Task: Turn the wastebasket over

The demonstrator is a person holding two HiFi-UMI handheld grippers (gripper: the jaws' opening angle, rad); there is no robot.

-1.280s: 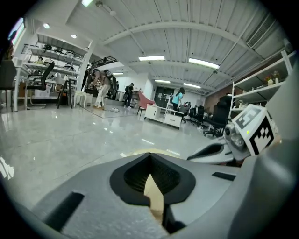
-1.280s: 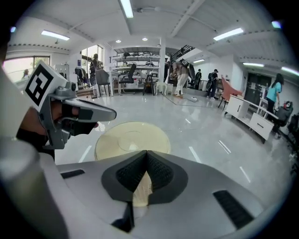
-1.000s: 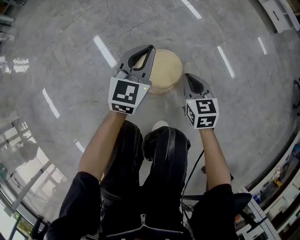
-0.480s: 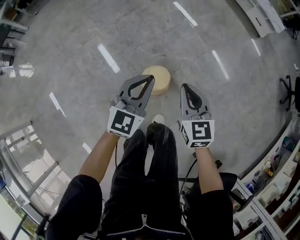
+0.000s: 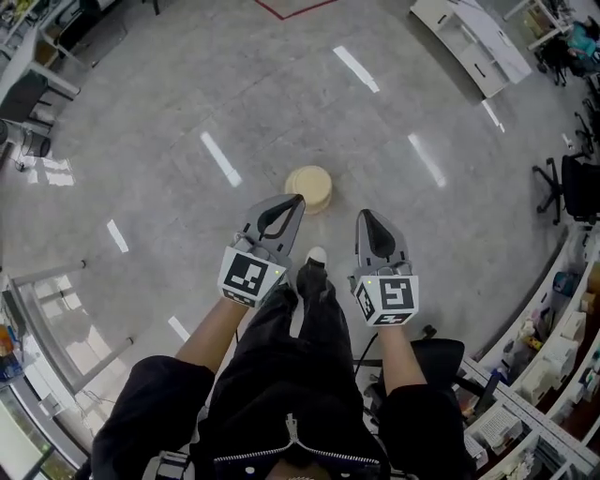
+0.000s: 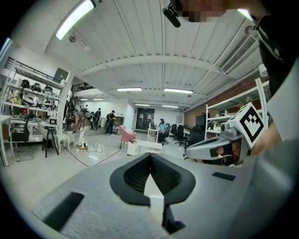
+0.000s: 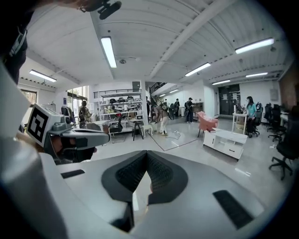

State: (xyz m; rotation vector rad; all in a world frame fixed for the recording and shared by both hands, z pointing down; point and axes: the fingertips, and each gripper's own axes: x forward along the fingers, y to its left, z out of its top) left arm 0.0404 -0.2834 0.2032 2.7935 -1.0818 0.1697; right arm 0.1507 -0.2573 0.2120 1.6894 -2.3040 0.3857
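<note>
The beige round wastebasket stands on the grey floor far below, just beyond the person's shoe, with a flat round face turned up. Nothing touches it. My left gripper is held high above it, jaws shut and empty, its tip overlapping the basket's near edge only in the head view. My right gripper hangs beside it to the right, also shut with nothing in it. Both gripper views look out across the room, not at the basket: the left gripper and the right gripper show closed pads.
A white low cabinet stands at the far right, and an office chair beyond it. Red tape marks the floor ahead. Shelving lines the right side. Several people and a pink chair are far across the room.
Both grippers have risen a long way with the person's body, away from the wastebasket. The basket now looks small and far below; it has stayed where it was.
</note>
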